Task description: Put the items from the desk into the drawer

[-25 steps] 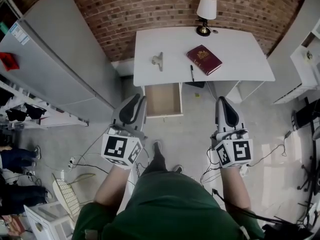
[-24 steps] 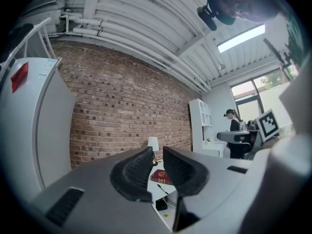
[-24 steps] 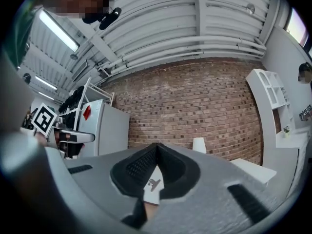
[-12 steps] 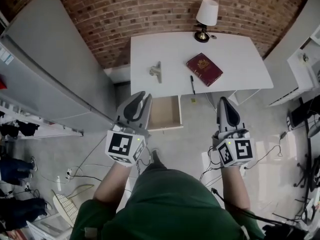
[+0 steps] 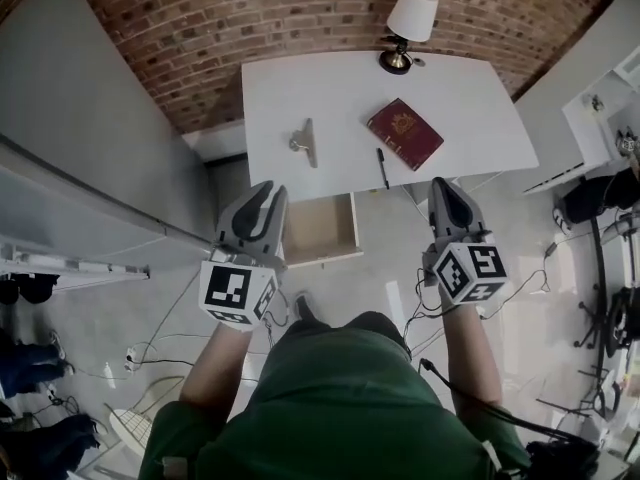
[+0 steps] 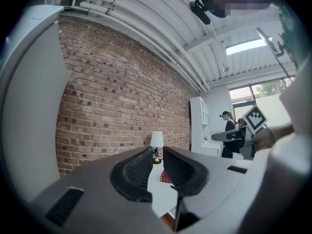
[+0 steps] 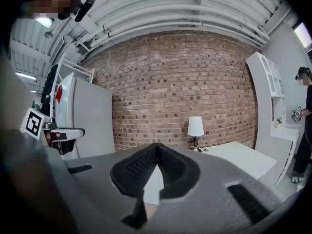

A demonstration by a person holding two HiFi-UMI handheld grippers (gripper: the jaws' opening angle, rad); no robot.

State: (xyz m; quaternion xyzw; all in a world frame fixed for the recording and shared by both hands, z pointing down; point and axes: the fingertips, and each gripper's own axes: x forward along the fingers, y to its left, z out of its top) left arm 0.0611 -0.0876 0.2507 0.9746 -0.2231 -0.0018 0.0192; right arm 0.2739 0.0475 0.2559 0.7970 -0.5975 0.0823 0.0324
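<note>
A white desk (image 5: 470,98) stands against the brick wall. On it lie a red book (image 5: 405,133), a black pen (image 5: 382,167) near the front edge and a metal clip (image 5: 301,144) at the left. Below the desk's front a wooden drawer (image 5: 320,230) is pulled out, and nothing shows inside it. My left gripper (image 5: 262,200) hovers beside the drawer's left edge, jaws a narrow gap apart and holding nothing; its own view shows the book (image 6: 165,177) through the gap. My right gripper (image 5: 443,190) hangs in front of the desk's right half, shut and empty.
A table lamp (image 5: 405,28) stands at the desk's back edge. A tall grey cabinet (image 5: 80,118) is at the left, white shelving (image 5: 600,108) at the right. Cables (image 5: 170,318) trail on the floor. Another person (image 6: 229,133) stands by the shelving.
I have stepped toward the desk, so desk and drawer sit nearer. Both grippers have come forward with me; the left now reaches the drawer's side. Nothing taken hold of.
</note>
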